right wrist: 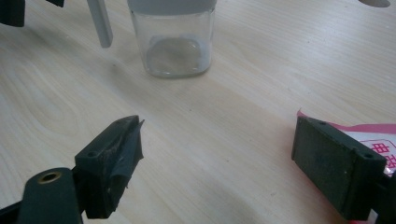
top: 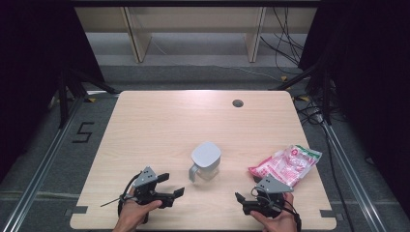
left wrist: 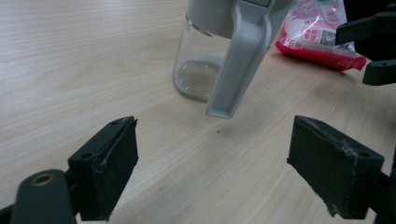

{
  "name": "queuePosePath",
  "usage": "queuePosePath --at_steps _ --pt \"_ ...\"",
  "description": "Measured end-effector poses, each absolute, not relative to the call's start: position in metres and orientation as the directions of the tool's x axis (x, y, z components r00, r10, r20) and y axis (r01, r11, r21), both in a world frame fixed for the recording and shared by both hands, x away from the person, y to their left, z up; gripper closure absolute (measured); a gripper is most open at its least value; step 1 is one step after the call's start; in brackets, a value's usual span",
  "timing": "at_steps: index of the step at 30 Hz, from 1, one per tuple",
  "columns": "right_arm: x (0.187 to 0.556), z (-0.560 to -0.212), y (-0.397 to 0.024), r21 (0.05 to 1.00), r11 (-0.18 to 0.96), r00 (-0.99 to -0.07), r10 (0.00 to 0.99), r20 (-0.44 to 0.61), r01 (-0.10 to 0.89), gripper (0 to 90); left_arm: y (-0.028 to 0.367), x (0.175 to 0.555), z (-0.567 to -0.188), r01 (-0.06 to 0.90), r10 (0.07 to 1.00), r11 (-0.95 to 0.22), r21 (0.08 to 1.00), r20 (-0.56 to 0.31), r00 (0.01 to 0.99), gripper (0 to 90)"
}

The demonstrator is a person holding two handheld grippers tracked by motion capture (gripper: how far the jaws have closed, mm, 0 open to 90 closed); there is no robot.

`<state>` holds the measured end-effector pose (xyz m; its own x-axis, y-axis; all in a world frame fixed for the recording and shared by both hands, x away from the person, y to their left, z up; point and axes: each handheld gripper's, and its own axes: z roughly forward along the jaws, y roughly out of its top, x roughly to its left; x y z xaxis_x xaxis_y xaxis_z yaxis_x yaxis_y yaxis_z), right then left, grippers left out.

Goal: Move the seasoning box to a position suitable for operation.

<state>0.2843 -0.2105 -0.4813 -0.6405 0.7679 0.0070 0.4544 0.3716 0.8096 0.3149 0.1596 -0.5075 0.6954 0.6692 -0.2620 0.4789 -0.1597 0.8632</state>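
A clear glass jug (top: 205,163) with a grey lid and grey handle stands upright on the wooden table (top: 159,121), near its front middle. My left gripper (top: 172,185) lies open to the jug's lower left, jaws pointing toward it. In the left gripper view the open left gripper (left wrist: 215,135) faces the jug's handle (left wrist: 238,60) with nothing between the jaws. My right gripper (top: 247,189) is open to the jug's lower right. In the right gripper view the right gripper (right wrist: 217,130) looks at the empty jug (right wrist: 175,42), apart from it.
A pink and white snack bag (top: 286,165) lies right of the jug, just beyond the right gripper; its edge (right wrist: 380,147) shows by the right jaw. A cable hole (top: 237,103) sits at the table's far side. Bare wood spreads behind and left of the jug.
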Motion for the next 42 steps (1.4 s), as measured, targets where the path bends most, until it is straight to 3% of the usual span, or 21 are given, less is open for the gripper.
queuePosePath --at_steps 4,19,21,25,34,40,42 --pt "0.282 -0.482 -0.208 0.798 0.375 -0.621 0.784 -0.001 0.472 20.0 0.159 0.315 -0.507 0.466 0.670 -0.172 0.868 -0.244 0.702 17.6" --pt "0.284 -0.482 -0.210 0.807 0.365 -0.623 0.783 0.004 0.464 16.4 0.149 0.321 -0.502 0.434 0.676 -0.186 0.882 -0.206 0.708 17.8" --pt "0.284 -0.482 -0.210 0.808 0.360 -0.616 0.787 0.005 0.466 16.4 0.144 0.322 -0.500 0.420 0.658 -0.195 0.886 -0.199 0.726 23.9" --pt "0.286 -0.482 -0.211 0.815 0.363 -0.620 0.785 -0.006 0.452 16.4 0.133 0.329 -0.495 0.394 0.638 -0.221 0.892 -0.174 0.751 25.1" --pt "0.285 -0.482 -0.209 0.807 0.360 -0.616 0.788 0.006 0.468 16.3 0.113 0.340 -0.492 0.310 0.602 -0.282 0.908 -0.084 0.794 44.0" --pt "0.286 -0.483 -0.209 0.806 0.373 -0.627 0.779 -0.003 0.460 17.0 0.106 0.346 -0.493 0.272 0.600 -0.279 0.921 -0.055 0.798 67.1" --pt "0.286 -0.483 -0.208 0.803 0.370 -0.638 0.770 0.016 0.467 17.3 0.106 0.348 -0.493 0.279 0.593 -0.277 0.919 -0.065 0.802 67.6"
